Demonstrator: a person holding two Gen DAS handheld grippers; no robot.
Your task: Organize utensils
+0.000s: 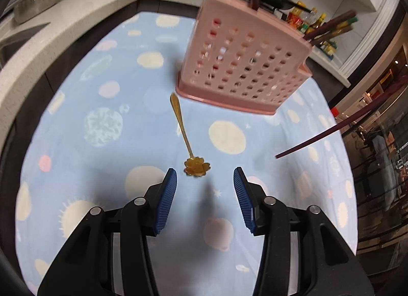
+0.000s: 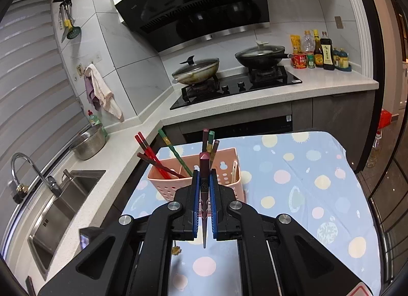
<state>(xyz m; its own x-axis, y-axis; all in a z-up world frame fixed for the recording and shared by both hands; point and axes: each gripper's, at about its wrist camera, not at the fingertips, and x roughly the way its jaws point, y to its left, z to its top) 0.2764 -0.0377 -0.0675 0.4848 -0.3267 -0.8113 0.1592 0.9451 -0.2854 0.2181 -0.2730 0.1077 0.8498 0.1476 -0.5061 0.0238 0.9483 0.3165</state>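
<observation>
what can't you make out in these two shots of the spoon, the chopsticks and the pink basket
- Gold spoon: in the right wrist view the right gripper hides all but its bowl.
- Dark chopstick clamped there: its held end runs out of the left wrist view.
- Pink basket: left wrist view shows only its outside wall, motion-blurred.
- Left gripper, open: unseen in the right wrist view.

Left gripper (image 1: pixel 205 175): jaws parted, nothing between, angled steeply downward. Right gripper (image 2: pixel 204 168): jaws clamped on a chopstick (image 2: pixel 204 194).
</observation>
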